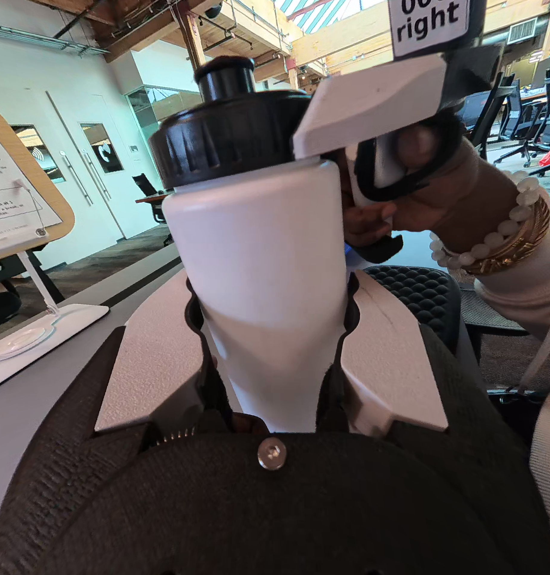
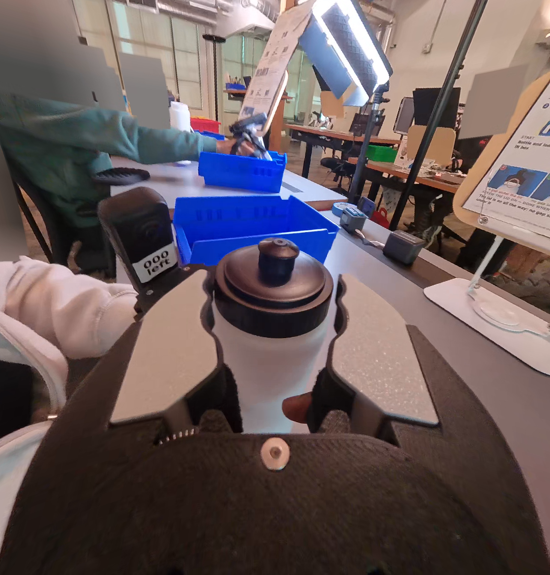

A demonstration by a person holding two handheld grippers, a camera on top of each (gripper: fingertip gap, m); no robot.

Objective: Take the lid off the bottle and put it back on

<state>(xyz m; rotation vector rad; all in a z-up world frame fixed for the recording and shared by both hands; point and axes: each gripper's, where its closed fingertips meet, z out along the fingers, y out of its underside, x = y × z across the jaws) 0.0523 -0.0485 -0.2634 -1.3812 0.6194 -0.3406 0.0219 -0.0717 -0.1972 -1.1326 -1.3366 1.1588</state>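
Above the grey table (image 2: 423, 326), the white bottle (image 1: 258, 249) is held in the air, left gripper (image 1: 272, 311) pinching its body. The black lid (image 2: 273, 298) is seated on the neck, no gap visible. Right gripper (image 2: 272, 298) brackets the lid; I cannot tell whether its fingers touch. Either removal hasn't started or the refit is finishing, can't say which.

Left gripper (image 1: 269, 314): black textured body, pale finger plates, silver screw. Right gripper (image 2: 272, 314) matches. Operator wears cream sleeves, pearl-bead bracelet (image 1: 504, 230), gold bangle.
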